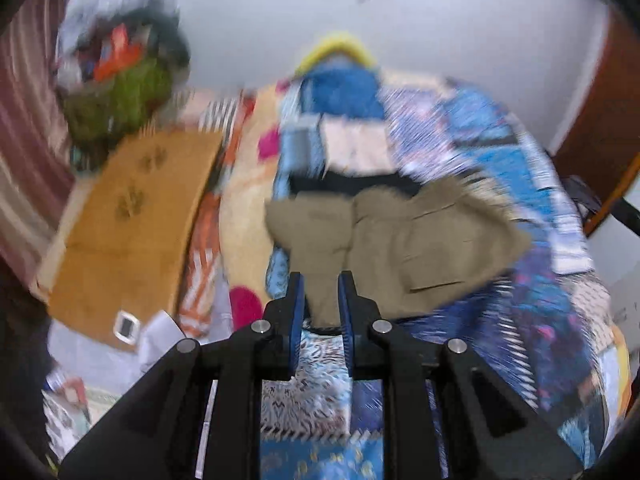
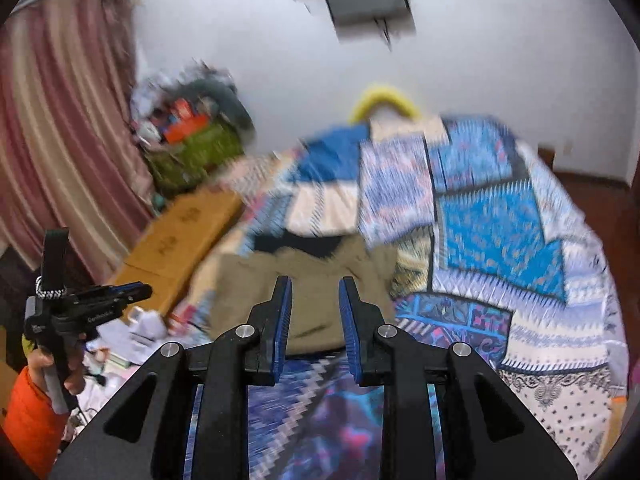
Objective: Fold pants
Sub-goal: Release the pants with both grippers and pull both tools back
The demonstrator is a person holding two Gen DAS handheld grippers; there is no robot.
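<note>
One pair of khaki pants [image 1: 400, 236] lies on the bed, on a blue patchwork quilt [image 1: 520, 168], just ahead of the two hand-held grippers. The pants sit bunched and doubled over, a flapped pocket facing up. The left hand-held gripper [image 1: 322, 280] has its jaws slightly parted and released, with fabric seen between them but not pinched. The right hand-held gripper [image 2: 314, 284] is likewise released and empty. Only the right wrist view shows the person's hand [image 2: 52, 364] in an orange sleeve [image 2: 28, 420]. One cardboard box [image 1: 128, 220] lies left of the left hand-held gripper.
</note>
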